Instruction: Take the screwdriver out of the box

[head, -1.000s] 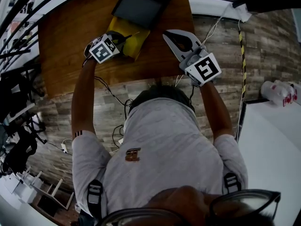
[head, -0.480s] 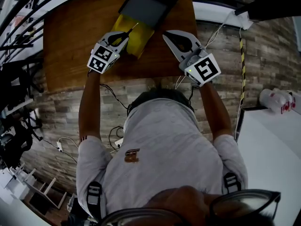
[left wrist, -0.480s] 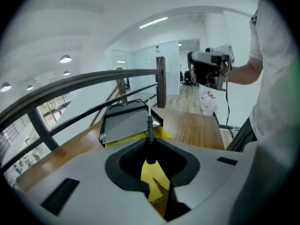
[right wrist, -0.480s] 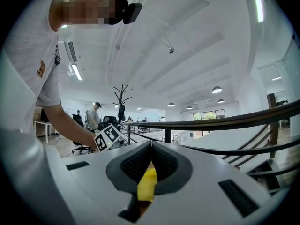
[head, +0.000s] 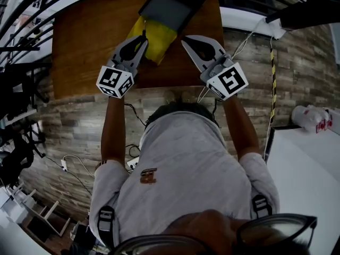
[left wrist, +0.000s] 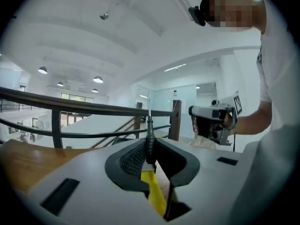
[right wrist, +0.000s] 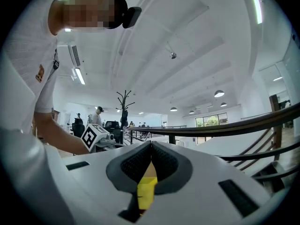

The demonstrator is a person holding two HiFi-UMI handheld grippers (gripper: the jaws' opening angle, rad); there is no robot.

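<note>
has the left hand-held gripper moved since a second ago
Yes: the left hand-held gripper, gripping the screwdriver, pulled back from the yellow box toward the near edge of the table.

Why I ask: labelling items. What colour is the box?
The box is yellow with a dark lid; head view shows it best.

The left gripper [head: 141,38] has lifted the screwdriver [left wrist: 149,134] from the box [head: 158,40].

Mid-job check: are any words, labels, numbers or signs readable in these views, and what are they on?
No text reads clearly anywhere.
On the left marker cube: black-and-white square code, no letters.
On the right marker cube: same kind of code, no letters.
On the shirt emblem: too small to read.
On the bottle labels: red print, too blurred.
On the yellow box: no print visible.
</note>
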